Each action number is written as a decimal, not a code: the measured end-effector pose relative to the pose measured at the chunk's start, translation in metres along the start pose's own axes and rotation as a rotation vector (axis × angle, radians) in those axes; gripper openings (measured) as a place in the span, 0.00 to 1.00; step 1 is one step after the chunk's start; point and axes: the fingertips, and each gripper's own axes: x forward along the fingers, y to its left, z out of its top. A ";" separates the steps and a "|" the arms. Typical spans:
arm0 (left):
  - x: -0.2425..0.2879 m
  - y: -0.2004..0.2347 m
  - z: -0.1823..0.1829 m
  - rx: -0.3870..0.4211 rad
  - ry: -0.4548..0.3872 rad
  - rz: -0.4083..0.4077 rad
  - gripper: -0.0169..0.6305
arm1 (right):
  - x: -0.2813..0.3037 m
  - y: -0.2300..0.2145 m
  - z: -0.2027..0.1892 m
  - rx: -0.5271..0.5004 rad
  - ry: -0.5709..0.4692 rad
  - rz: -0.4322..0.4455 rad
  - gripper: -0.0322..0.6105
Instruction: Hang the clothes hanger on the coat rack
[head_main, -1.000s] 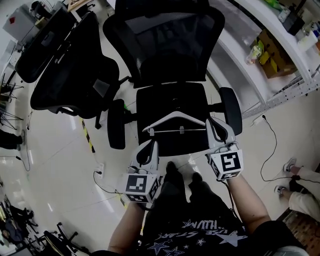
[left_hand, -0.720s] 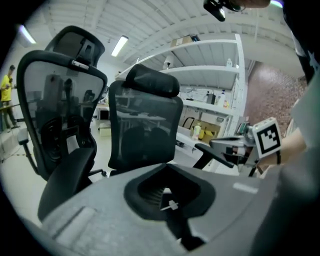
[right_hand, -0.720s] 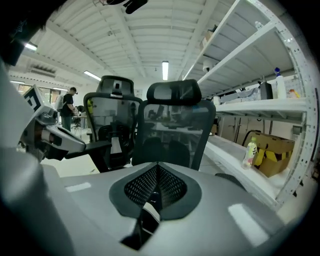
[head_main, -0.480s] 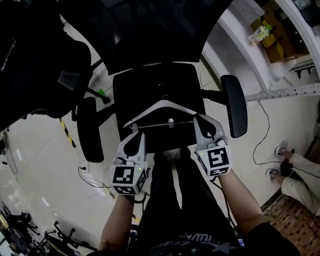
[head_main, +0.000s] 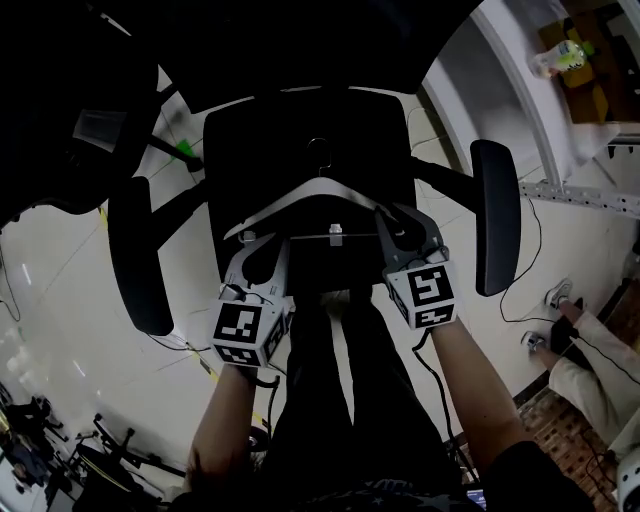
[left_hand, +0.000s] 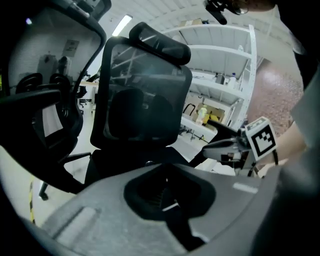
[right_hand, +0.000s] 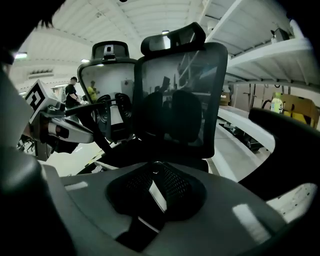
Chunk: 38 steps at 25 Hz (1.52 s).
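Note:
A white clothes hanger (head_main: 300, 195) lies across the black seat (head_main: 300, 120) of an office chair, its metal hook (head_main: 318, 150) pointing toward the backrest. My left gripper (head_main: 255, 245) is shut on the hanger's left end. In the left gripper view a thin pale strip of the hanger (left_hand: 170, 205) shows between the jaws. My right gripper (head_main: 395, 225) sits at the hanger's right end. Its jaws are opening, and the white hanger arm (right_hand: 159, 195) still lies between them. No coat rack is in view.
The chair's two armrests (head_main: 135, 255) (head_main: 497, 215) flank both grippers, and its mesh backrest (right_hand: 180, 95) rises just ahead. A second black chair (right_hand: 107, 85) stands to the left. White shelving (head_main: 520, 90) runs along the right. Cables (head_main: 530, 270) and another person's feet (head_main: 560, 335) are on the floor at the right.
Both grippers have come down with the hanger, from above the seat's front edge onto the seat. The chair now fills more of the head view.

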 end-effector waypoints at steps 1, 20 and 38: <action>0.005 0.001 -0.006 -0.006 0.017 0.003 0.03 | 0.005 0.000 -0.005 0.001 0.013 0.012 0.15; 0.062 0.030 -0.067 -0.027 0.150 0.085 0.03 | 0.081 0.007 -0.103 -0.223 0.354 0.197 0.39; 0.079 0.029 -0.073 -0.038 0.147 0.072 0.03 | 0.105 -0.001 -0.148 -0.339 0.568 0.209 0.37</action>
